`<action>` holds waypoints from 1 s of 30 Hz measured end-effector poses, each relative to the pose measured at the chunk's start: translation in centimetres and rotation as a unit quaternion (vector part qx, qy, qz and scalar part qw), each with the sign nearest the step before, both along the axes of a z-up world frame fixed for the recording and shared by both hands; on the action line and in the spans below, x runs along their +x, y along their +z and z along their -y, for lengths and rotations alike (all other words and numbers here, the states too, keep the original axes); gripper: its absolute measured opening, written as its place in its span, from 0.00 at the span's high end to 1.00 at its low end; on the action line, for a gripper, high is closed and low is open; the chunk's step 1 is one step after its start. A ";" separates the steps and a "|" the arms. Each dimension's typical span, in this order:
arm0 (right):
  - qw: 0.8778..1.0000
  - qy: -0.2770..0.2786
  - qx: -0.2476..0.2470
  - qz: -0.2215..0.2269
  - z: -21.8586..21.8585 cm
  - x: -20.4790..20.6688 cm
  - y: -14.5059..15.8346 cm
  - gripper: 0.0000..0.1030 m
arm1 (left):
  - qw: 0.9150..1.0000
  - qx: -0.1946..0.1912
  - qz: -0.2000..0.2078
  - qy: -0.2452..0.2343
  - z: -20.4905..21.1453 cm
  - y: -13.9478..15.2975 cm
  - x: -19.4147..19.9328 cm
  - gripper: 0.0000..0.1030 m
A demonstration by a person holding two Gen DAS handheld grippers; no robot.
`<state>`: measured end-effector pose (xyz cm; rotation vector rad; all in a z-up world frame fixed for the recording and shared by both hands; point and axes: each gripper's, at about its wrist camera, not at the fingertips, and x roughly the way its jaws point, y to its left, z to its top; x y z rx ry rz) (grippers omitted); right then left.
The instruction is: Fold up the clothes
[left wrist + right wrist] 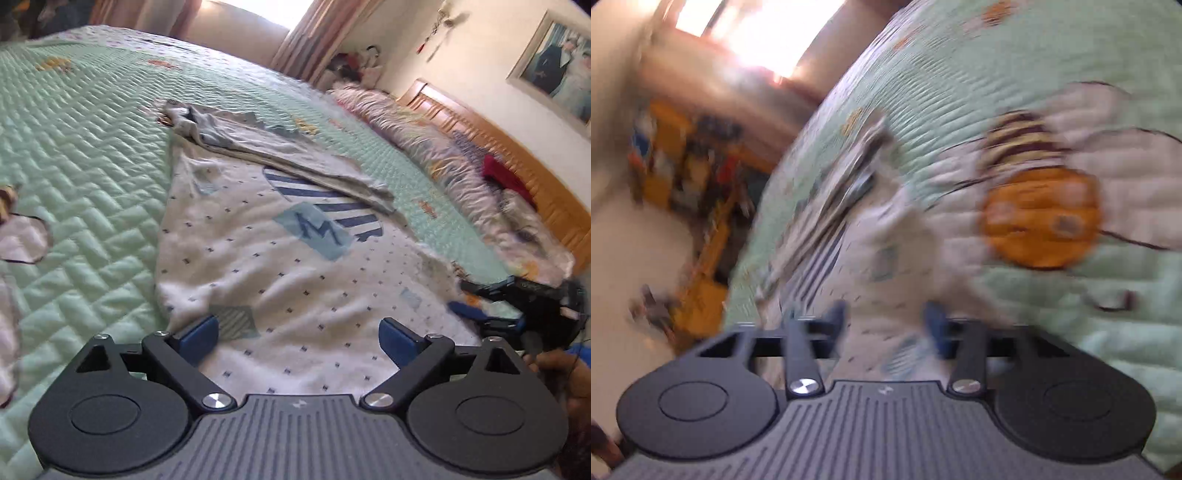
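**Shirt half folded on the quilt, both grippers free at its near hem**

While the shirt [280, 266] lies flat on the green quilt [85, 147], the left gripper [299, 332] hangs over its near hem with its blue pads spread wide and nothing between them. Just right of that hem, at the shirt's near corner, the right gripper [491, 314] comes in low, a hand [561, 373] behind it. Its own view is badly smeared; there the right gripper [886, 321] shows its pads partly apart, with pale cloth seen beyond them, but whether they touch it I cannot tell.

Further up the shirt, past the striped patch with the letter M [321, 225], one side with its sleeve [273, 151] is already laid across the body, ending in a bunched cuff at the far end. Beside the shirt on the quilt sits a stitched bee [1041, 188]. Beyond the shirt's right edge a rolled duvet [443, 147] runs along an orange headboard [509, 144].

Judging by the soft ripples near the hem, the shirt is a light, limp knit that will sag and drag its layers. The best hold seems to be a pinch at each near hem corner, through all layers, so the hem lifts evenly towards the collar. A hold in mid-panel would likely bunch it.
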<state>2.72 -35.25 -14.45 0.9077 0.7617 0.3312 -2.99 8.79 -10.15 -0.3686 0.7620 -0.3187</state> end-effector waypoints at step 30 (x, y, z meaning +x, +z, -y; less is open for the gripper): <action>0.996 0.078 -0.021 0.035 -1.2 -2.0 1.1 0.47 | 0.985 0.153 -0.073 0.006 3.6 1.3 -1.3 0.04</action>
